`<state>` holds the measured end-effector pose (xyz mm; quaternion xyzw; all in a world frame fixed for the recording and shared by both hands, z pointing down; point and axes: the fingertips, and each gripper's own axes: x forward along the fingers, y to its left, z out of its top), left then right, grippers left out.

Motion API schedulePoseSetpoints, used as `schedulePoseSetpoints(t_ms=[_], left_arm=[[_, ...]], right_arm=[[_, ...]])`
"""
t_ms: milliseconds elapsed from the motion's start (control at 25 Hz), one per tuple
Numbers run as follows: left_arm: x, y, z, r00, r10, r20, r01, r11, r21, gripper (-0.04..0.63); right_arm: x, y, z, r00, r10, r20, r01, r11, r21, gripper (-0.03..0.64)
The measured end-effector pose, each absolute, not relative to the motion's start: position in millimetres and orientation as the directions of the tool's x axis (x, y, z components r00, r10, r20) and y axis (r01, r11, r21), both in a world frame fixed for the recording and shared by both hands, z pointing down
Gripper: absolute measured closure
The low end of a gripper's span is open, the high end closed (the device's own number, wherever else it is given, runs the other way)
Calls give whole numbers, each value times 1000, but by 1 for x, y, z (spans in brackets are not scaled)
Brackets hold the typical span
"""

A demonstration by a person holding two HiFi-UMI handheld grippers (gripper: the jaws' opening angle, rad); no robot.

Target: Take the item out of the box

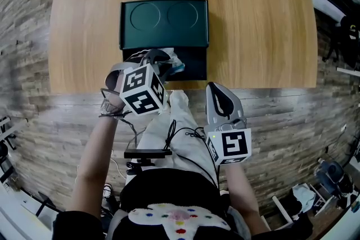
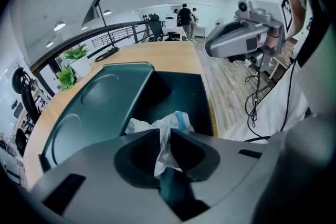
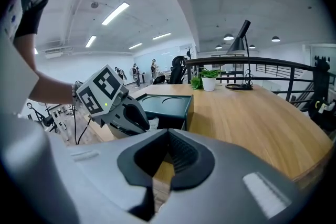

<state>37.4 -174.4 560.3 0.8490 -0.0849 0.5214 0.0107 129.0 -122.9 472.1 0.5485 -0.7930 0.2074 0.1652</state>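
With the left claw (image 2: 160, 134) pinching a fold of the crumpled white packet (image 2: 170, 119) in the near half of the open dark box (image 2: 184, 89), lift straight up past its walls, leaving the pressed-together, empty right claw (image 3: 167, 139) aside.

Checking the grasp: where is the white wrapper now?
Left gripper view: the white wrapper is pinched between the left gripper's jaws, at the open green box's near end.

Bright, even light from ceiling strip lights (image 3: 119, 12); strong fisheye bending and dark corners.
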Motion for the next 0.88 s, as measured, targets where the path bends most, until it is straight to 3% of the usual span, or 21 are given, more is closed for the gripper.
schedulePoseSetpoints(t_ms=[280,880], left_arm=[[37,-169,555,465,-102,880,-153,-988,-33,583],[41,-156,506,605,-151,782,-260,-966,14,588]], right_arm=[[130,-119,471,-341,-803,490,-940,303,-157,607],[123,-111,447,-331,-829,451,-943,303,-137,607]])
